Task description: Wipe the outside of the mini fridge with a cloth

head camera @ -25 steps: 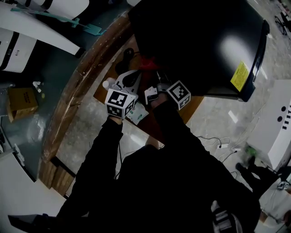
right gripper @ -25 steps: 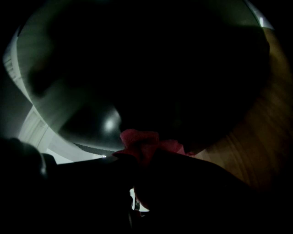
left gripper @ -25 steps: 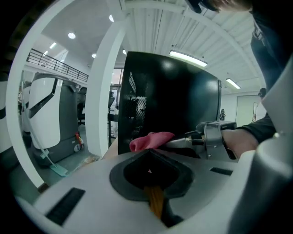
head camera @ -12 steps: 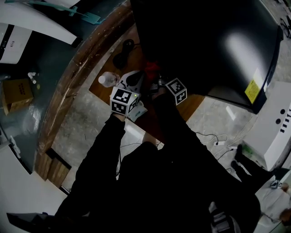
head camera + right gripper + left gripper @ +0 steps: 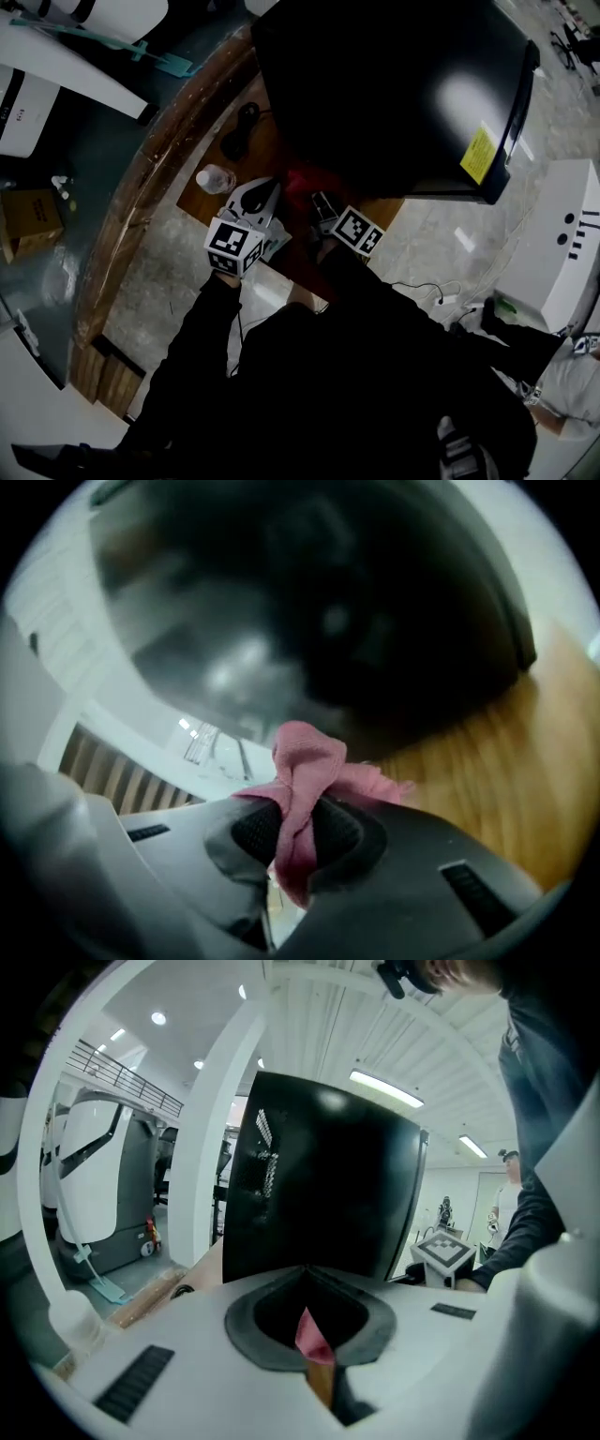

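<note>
moved: both grippers drawn slightly back from the mini fridge [image 5: 394, 84], toward the person | left gripper [image 5: 309, 1321]: jaws clenched, seemingly on a cloth [image 5: 305, 761] corner | right gripper [image 5: 295, 832]: jaws pinching the bunched cloth, near the fridge's foot over the tabletop [image 5: 497, 780] | risk: the thin pinch may slip under wiping pressure, and bare jaws could then scrape the fridge

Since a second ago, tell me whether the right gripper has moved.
Yes. The right gripper has drawn back from the fridge toward the person, ending farther from its yellow sticker.
</note>
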